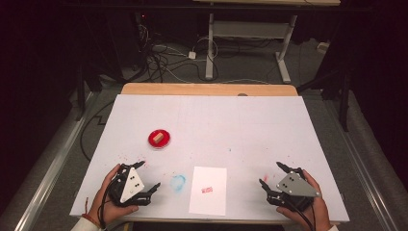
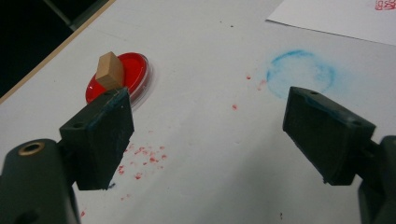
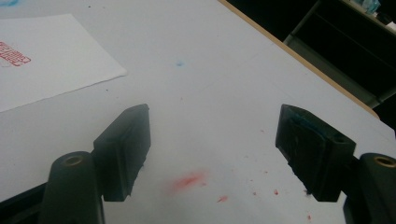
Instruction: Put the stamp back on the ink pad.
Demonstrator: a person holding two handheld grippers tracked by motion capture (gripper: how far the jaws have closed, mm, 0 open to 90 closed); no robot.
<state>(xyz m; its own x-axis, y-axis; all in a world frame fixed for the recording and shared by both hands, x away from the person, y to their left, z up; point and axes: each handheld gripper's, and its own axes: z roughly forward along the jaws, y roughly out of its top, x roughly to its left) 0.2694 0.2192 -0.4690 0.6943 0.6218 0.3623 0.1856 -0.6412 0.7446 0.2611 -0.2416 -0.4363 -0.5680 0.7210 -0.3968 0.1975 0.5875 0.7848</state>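
A round red ink pad (image 1: pixel 159 139) lies left of the table's middle with a small wooden stamp block (image 1: pixel 157 137) standing on it. In the left gripper view the wooden block (image 2: pixel 109 71) rests on the red pad (image 2: pixel 135 70) just beyond the left jaw. A white sheet of paper (image 1: pixel 208 190) with a red stamp mark (image 1: pixel 207 189) lies near the front edge. My left gripper (image 1: pixel 148 177) is open at the front left, with nothing between its jaws (image 2: pixel 208 133). My right gripper (image 1: pixel 273 175) is open at the front right, also holding nothing (image 3: pixel 212 151).
A faint blue ink ring (image 1: pixel 178 183) marks the white table (image 1: pixel 211 120) between the left gripper and the paper. Red ink specks (image 2: pixel 144 158) dot the surface near both grippers. A desk frame and cables stand on the floor beyond the far edge.
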